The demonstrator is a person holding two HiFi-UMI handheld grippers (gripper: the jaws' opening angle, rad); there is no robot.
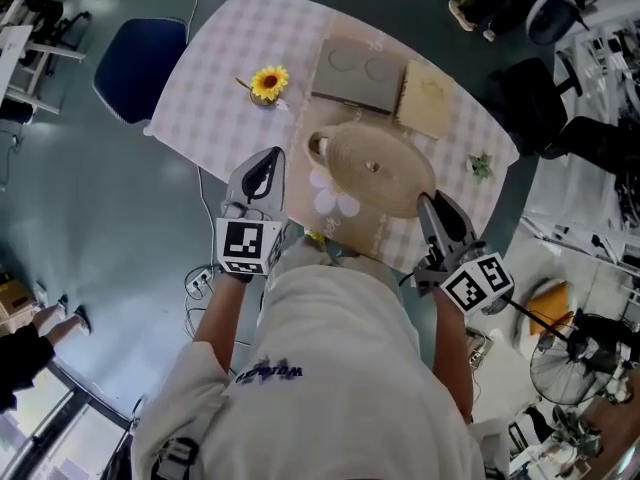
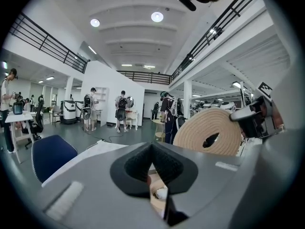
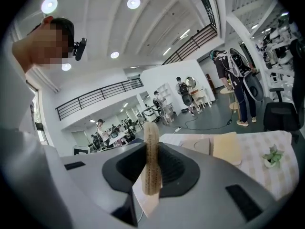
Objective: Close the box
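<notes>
Box [image 1: 355, 73] (my read: the flat two-panel one) sits top centre of the head view on the far side of the table [image 1: 230, 48]. It lies open, with its tan flap [image 1: 425, 98] spread out to its right. Neither gripper is near it.

Right gripper [image 3: 151, 161], bottom right of the head view, is clamped on the rim of a round woven disc [image 1: 380, 168]. The rim stands edge-on between the pads, and the jaws are held moderately apart by it. The disc fills the centre of the frame, between the person and the box.

Left gripper [image 2: 153, 151], lower left of centre in the head view, has its jaws nearly together. A thin tan edge with a white patch sits in the slit. It reads as a pinch on the flowered card [image 1: 335, 200] under the disc, but that's not certain.

Risks from here:
- The disc is held by one rim point only, so its weight levers on the pads. It could twist out or drop if swung quickly.
- The disc and card block the straight path to the box. Reaching over with them in hand could drag the cloth or sweep the sunflower [image 1: 268, 83] at upper left or the small plant [image 1: 481, 166] at right.
- Both tools look occupied, so nothing is free to lift the flap. The load likely needs parking first.
- The flap lies flat on the cloth, so the jaws may scrape or snag the fabric getting under its edge.
</notes>
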